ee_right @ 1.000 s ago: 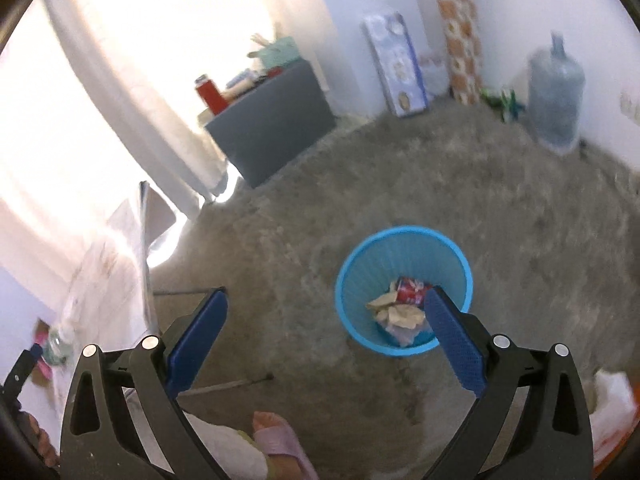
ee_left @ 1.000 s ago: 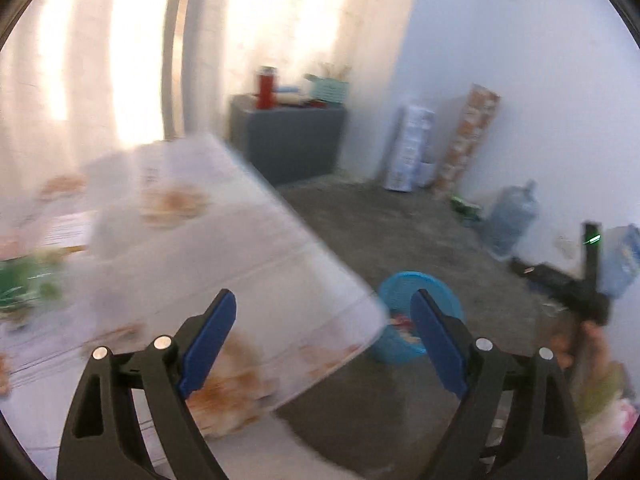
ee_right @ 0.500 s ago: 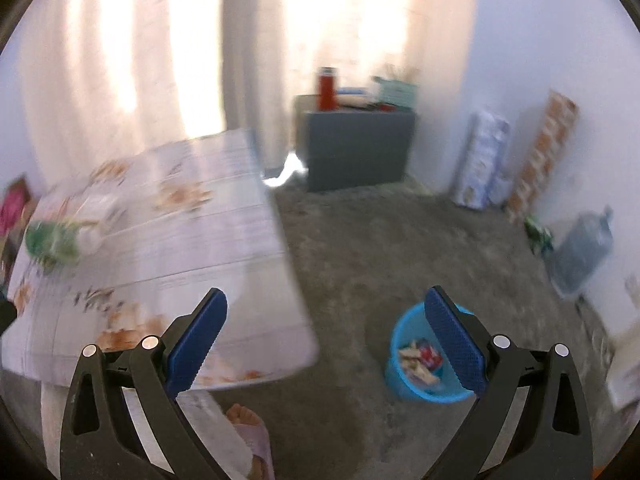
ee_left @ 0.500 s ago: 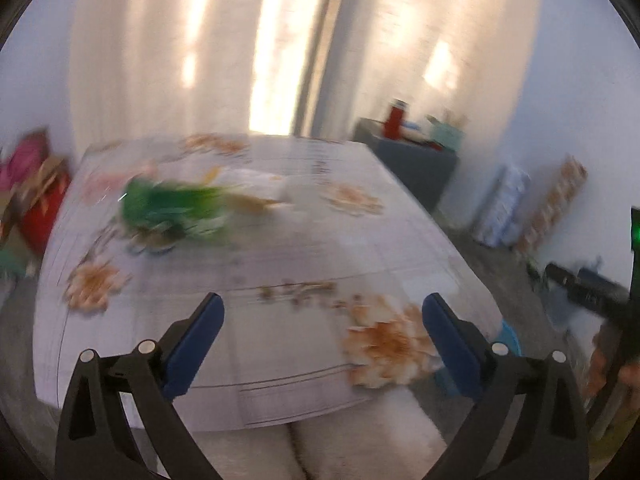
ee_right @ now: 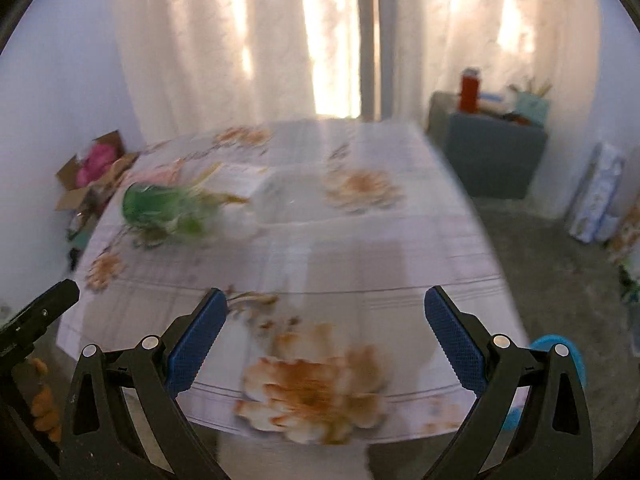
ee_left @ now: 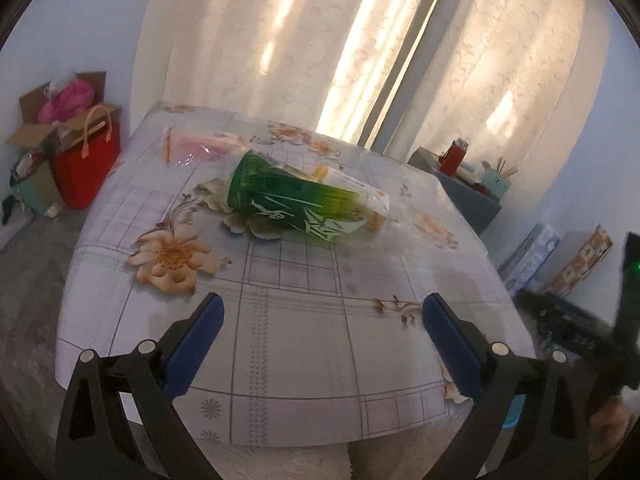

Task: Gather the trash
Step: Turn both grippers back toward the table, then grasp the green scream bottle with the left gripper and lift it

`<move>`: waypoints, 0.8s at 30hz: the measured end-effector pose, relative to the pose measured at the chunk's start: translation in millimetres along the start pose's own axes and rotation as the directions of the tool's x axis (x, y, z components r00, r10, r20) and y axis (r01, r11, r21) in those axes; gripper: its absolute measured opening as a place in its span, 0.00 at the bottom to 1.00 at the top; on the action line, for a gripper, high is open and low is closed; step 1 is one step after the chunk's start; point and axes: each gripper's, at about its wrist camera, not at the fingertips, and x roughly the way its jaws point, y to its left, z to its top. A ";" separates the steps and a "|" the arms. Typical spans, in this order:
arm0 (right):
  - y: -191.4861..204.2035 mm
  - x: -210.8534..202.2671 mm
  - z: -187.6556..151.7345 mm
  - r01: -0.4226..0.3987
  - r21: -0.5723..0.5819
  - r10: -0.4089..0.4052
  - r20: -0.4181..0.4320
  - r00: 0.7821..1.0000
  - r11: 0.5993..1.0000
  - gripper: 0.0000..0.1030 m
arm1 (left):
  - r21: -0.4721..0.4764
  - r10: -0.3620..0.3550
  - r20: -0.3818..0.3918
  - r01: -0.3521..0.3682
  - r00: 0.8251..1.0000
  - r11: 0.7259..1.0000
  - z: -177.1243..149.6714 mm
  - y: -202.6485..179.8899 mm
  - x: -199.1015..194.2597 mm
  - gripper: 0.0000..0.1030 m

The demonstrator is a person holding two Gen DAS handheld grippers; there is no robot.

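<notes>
A green wrapper (ee_left: 296, 200) lies on the floral table (ee_left: 304, 340) beyond the wide-open left hand-held gripper (ee_left: 322, 322).

Both wrist cameras look forward and downward from the near edge of the desk with the flower-printed white cover (ee_left: 304, 344), toward the pale curtains (ee_left: 280, 40). The left view sits further left, the right view further right. Both share the desk, the lying green plastic wrapper (ee_left: 288, 200) and the grey cabinet (ee_right: 492, 160).
</notes>
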 end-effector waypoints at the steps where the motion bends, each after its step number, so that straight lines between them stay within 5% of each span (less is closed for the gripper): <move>1: 4.0 4.6 1.2 -0.013 0.002 0.013 -0.010 1.000 1.000 0.92 | -0.010 -0.006 0.001 0.006 1.000 1.000 0.2 3.5 0.0 0.95; 9: 39.5 26.4 -1.1 -0.134 0.049 0.138 -0.086 0.987 0.990 0.92 | -0.048 -0.043 0.006 0.043 0.999 0.998 26.5 37.2 10.2 0.94; 18: 23.7 39.3 -2.2 -0.185 0.115 0.198 -0.115 0.973 0.976 0.92 | 0.058 0.051 0.032 -0.053 0.998 0.997 89.6 41.4 41.6 0.94; 20: 16.6 41.9 -2.8 -0.189 0.137 0.206 -0.119 0.971 0.972 0.92 | 0.095 0.088 0.043 -0.092 0.995 0.991 106.1 38.9 54.3 0.91; 24: 8.0 44.3 -3.1 -0.206 0.173 0.228 -0.120 0.966 0.963 0.92 | 0.122 0.145 -0.012 -0.143 0.989 0.982 137.6 39.7 95.9 0.70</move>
